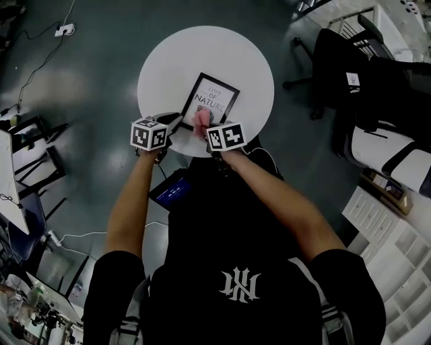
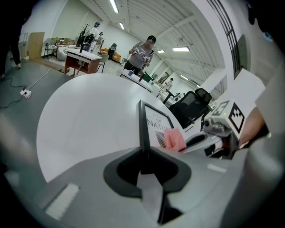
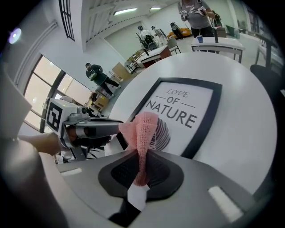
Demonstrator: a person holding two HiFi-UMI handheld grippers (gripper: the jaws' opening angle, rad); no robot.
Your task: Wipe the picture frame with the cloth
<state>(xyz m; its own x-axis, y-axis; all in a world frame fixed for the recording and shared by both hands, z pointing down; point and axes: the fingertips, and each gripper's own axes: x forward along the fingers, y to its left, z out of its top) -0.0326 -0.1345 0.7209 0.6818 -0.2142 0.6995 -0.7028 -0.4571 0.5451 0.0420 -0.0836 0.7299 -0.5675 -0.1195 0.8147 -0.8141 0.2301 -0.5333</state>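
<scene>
As the head view shows, the frame [image 1: 217, 98] lies at the near edge of the table [image 1: 168, 60]: stiff, glazed, probably slick, best held by its rim. The left gripper view alone shows my left gripper [image 2: 143, 162] clamped on that rim. In the right gripper view, my right gripper [image 3: 141, 171] pinches the soft cloth [image 3: 143, 129] over its face.

Round white tabletop [image 1: 168, 60] sits dead centre on a dark floor [image 1: 87, 101]. Far left, there's a white power strip [image 1: 65, 29] lying on that floor. Over on the right, a black office chair [image 1: 337, 60], then a white-seated chair [image 1: 384, 151] nearer, and white shelving [image 1: 397, 236] nearest of all. Beyond the tabletop a person [image 2: 143, 53] stands under ceiling strip lights [image 2: 115, 6].
</scene>
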